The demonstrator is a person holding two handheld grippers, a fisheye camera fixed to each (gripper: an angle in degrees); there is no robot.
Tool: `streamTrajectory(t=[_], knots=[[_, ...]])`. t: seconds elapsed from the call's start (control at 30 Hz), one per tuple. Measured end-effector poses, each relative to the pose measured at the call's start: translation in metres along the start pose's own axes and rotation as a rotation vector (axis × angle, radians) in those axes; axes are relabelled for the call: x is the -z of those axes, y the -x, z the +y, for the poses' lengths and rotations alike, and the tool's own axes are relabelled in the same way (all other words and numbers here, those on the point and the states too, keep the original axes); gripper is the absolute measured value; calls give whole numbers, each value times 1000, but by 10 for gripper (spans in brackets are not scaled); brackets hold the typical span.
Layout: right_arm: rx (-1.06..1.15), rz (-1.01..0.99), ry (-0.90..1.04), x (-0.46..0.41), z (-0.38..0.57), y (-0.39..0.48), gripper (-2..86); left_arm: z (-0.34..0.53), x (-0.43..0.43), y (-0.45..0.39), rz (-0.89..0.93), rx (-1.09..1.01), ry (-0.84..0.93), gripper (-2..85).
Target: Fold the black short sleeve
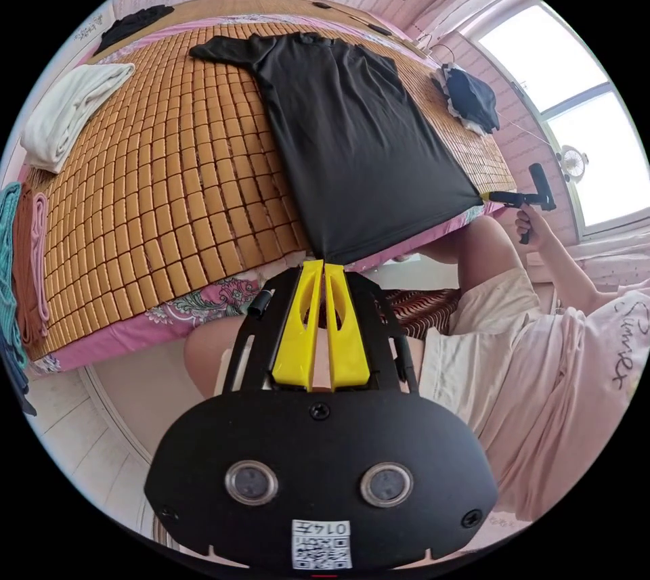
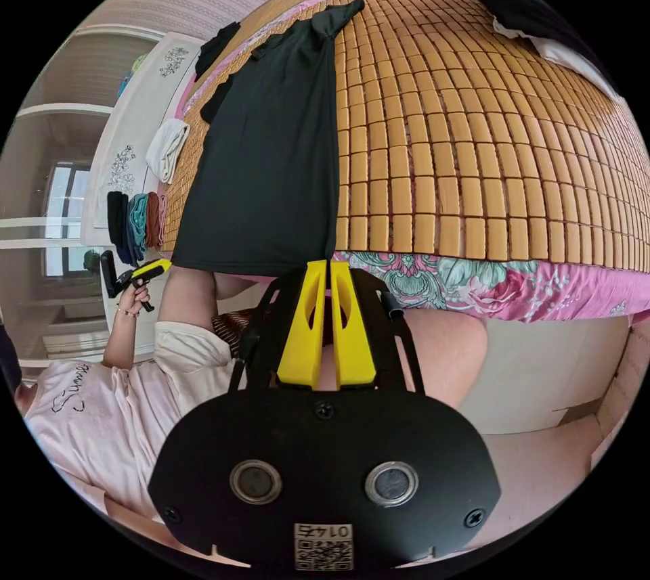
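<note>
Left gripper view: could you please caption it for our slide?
Left hand-held gripper pinches the black short sleeve hem corner at the mat-covered bed edge.

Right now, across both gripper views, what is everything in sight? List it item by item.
black short sleeve: one, black, spread flat on the mat, hem at the bed edge
bamboo mat: one, tan, covering the bed
floral sheet: one, pink and green, showing at the bed edge under the mat
white cloth: one, folded, on the mat's far side
dark garment: one, black, at a far corner of the mat
black and white pile: one, on the mat near the window
coloured clothes: several, black, teal, brown, pink, side by side at the bed's edge
left gripper: yellow jaws shut on one hem corner
right gripper: yellow jaws shut on the other hem corner
person's hand: holding a gripper's handle
</note>
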State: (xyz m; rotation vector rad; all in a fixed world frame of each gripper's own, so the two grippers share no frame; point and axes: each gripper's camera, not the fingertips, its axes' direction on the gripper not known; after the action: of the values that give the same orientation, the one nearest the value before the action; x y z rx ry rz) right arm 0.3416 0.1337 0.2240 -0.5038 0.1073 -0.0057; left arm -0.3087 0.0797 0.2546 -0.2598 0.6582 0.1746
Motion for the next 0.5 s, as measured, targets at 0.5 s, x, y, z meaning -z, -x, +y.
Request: streamTrajectory(t=[0.5], knots=[[177,225,48,40,-114,140,54,15,22,83,32,59,-59,40]])
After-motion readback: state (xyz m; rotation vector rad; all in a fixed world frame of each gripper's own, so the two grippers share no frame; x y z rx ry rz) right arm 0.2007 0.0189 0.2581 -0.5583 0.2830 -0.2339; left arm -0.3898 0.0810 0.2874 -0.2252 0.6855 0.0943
